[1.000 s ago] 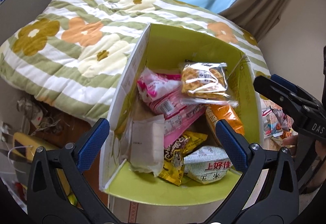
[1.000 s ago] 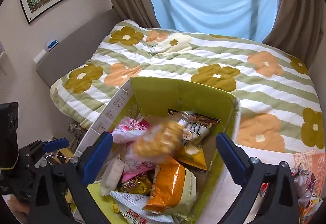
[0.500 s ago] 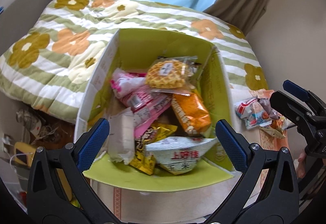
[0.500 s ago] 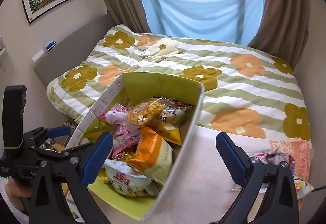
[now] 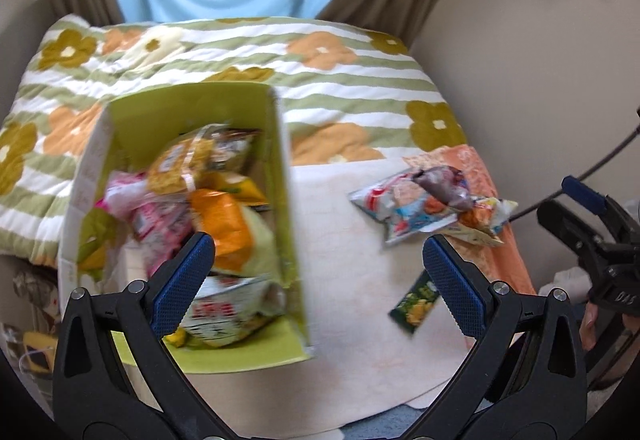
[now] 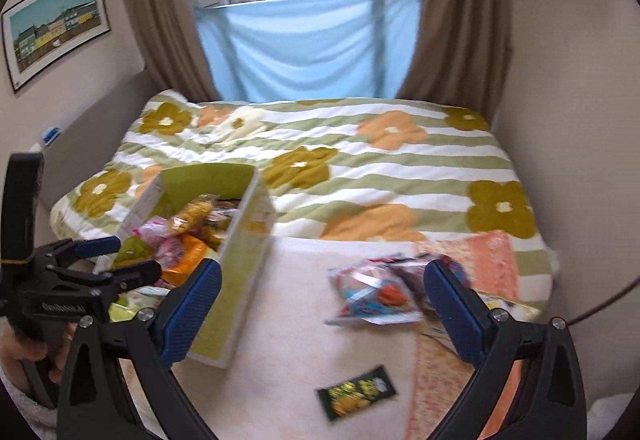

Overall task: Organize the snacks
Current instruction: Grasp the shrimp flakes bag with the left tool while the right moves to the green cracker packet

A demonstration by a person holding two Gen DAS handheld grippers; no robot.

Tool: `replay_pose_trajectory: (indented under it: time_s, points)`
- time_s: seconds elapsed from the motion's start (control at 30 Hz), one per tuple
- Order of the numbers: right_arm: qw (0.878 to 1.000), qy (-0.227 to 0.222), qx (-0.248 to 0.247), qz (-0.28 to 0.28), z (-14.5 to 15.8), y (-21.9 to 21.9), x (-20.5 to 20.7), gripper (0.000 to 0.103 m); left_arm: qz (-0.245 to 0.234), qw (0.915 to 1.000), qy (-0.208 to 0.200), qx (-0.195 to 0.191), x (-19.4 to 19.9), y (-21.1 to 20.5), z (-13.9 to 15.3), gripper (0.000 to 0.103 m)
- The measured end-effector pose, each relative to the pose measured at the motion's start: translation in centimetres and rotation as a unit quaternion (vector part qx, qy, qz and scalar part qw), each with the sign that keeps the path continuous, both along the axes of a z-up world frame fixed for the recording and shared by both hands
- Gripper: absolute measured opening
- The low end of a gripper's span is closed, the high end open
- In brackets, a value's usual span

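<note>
**Box mostly filled, a few packets left out on the cloth**

The snacks I am sorting are split between two places. Most sit in the green cardboard box (image 5: 280,176), piled loosely: an orange crinkled bag (image 5: 224,228), pink wrapped packets (image 5: 156,216), a clear waffle pack (image 5: 188,160) on top and a white pouch with red print (image 5: 224,312) at the near end. All of it is glossy film that I judge will slip and crumple under a pinch. The box is stiff card, lime inside and pale outside, open at the top.

What remains, as far as I can see, is a small heap of mixed packets (image 6: 372,292) lying on the cream cloth (image 6: 280,372) to the right of the box, and a flat dark green sachet (image 6: 358,392) alone nearer to me, well apart from the heap. So I judge the job well along, with those pieces to go in.

My left hand-held gripper (image 5: 320,280) is spread wide and holds nothing, hovering over the near right corner of the box. My right hand-held gripper (image 6: 324,312) is likewise spread and empty, aimed at the heap, whose edge lies just between its blue ribbed pads (image 6: 454,316).

The cloth is soft and faintly patterned, with an orange towel (image 6: 492,256) at its right. Beyond is the bed with its quilted flower cover (image 6: 360,168). Both views are blurred, so print is unreadable.
</note>
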State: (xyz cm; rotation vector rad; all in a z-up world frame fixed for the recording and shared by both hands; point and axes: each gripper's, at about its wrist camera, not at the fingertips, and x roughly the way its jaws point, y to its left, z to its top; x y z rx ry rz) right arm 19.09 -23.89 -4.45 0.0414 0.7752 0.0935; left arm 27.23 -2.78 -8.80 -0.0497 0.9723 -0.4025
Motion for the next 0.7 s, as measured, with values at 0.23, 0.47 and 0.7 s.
replay_pose_trajectory:
  time_s: [0.23,0.47,0.7]
  points:
    - [0.997,0.041,0.021,-0.063,-2.7,-5.5,-3.0,0.101,-0.067,0.9974,0.015,0.021,0.6,-7.5,-0.5,0.103]
    - [0.985,0.082,0.056,-0.143,-6.8,-8.5,-5.2,0.101,-0.078,0.9939,0.069,0.034,4.7,-13.1,-4.1,0.103]
    - [0.965,0.11,0.08,-0.223,-10.8,-8.6,-6.2,0.101,-0.1,0.9836,0.132,0.07,9.1,-18.2,-10.3,0.103]
